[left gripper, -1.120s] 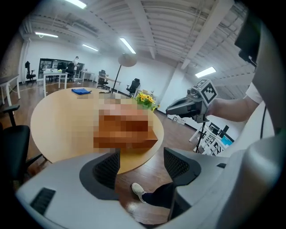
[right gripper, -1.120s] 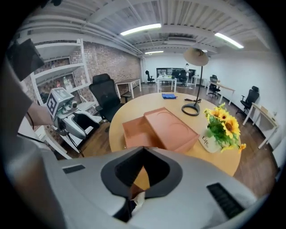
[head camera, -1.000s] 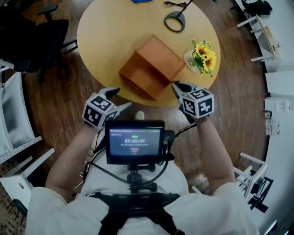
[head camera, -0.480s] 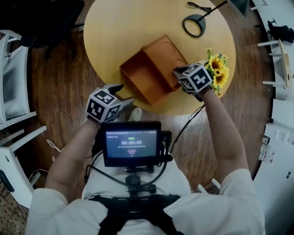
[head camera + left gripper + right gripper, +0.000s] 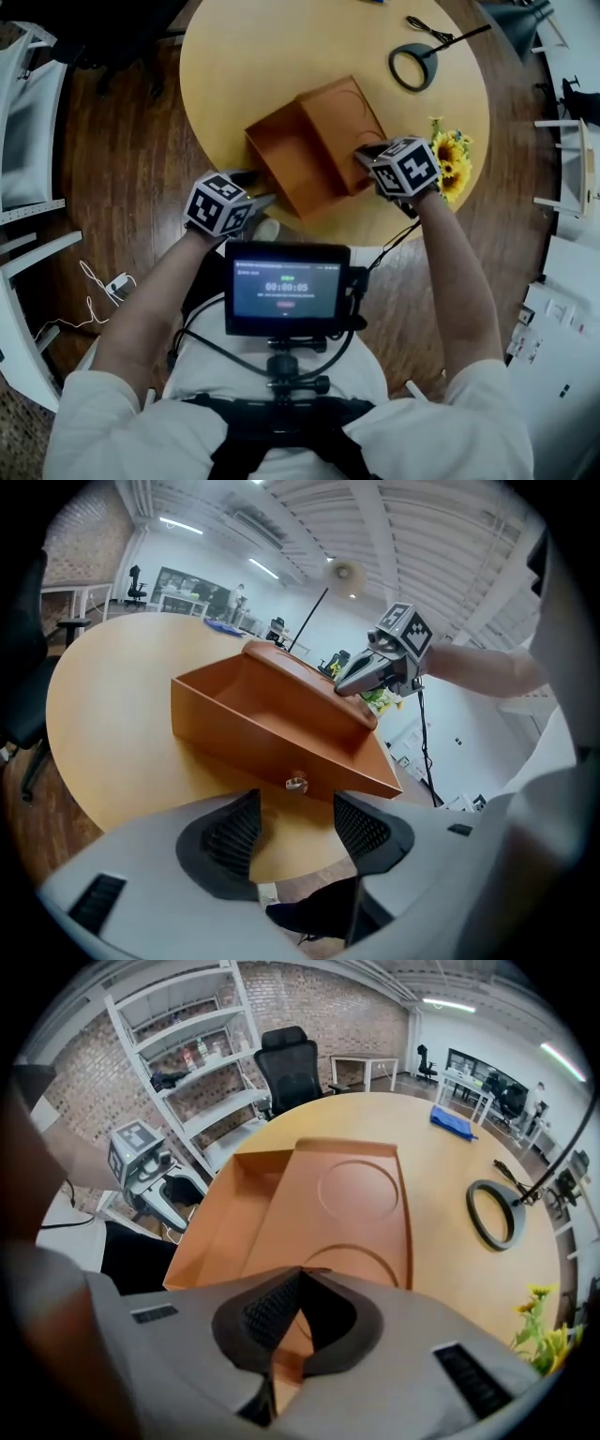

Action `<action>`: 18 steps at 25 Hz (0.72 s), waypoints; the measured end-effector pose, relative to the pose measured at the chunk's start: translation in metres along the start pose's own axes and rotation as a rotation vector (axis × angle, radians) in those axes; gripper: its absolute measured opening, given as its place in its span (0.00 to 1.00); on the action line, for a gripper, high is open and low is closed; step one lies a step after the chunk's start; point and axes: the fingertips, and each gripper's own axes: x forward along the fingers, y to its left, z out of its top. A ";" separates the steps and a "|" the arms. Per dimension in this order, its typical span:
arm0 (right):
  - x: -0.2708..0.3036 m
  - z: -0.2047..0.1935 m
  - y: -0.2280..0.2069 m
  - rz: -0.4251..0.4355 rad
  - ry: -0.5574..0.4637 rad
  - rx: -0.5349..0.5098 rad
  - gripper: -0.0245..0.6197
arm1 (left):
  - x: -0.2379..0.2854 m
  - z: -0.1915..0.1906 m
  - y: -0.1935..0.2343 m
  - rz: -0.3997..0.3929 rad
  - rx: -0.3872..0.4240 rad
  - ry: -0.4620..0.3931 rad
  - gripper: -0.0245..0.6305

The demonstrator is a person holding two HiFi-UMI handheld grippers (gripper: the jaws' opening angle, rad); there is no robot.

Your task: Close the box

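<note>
**Head view:** The orange hinged box (image 5: 281, 155) is standing open near the front edge of the round yellow wooden surface (image 5: 234, 66), with its lid (image 5: 342, 117) lying flat beside the tray. The right gripper (image 5: 367, 156), off the surface a second ago, is now resting at the lid's near edge. The left gripper (image 5: 255, 187) has advanced to the tray's front wall. A bunch of yellow sunflowers (image 5: 453, 159) is standing just beside the right gripper. A black ring with a cord (image 5: 412, 66) is lying well apart.

**Left gripper view:** The jaws are closing from wide apart and nothing is between them. A small knob (image 5: 296, 782) is sitting just ahead of them.

**Right gripper view:** The jaws are fully together, with nothing visibly between them, and the tips are lying over the lid edge. Lifting is probably coming next. The lid's swing path is appearing unobstructed.
</note>
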 end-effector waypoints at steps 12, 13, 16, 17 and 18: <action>-0.008 -0.013 -0.036 0.006 -0.010 0.018 0.04 | 0.042 0.026 -0.013 0.013 0.037 -0.018 0.13; -0.006 -0.015 -0.043 0.002 -0.009 0.018 0.04 | 0.049 0.028 -0.013 0.010 0.039 -0.017 0.13; -0.004 -0.017 -0.048 0.007 -0.005 0.003 0.04 | 0.058 0.033 -0.014 0.002 0.054 -0.016 0.13; -0.004 -0.016 -0.047 0.006 -0.003 -0.007 0.04 | 0.058 0.033 -0.014 0.001 0.060 -0.011 0.13; -0.004 -0.015 -0.045 0.004 0.000 -0.017 0.04 | 0.058 0.033 -0.015 0.000 0.064 -0.005 0.12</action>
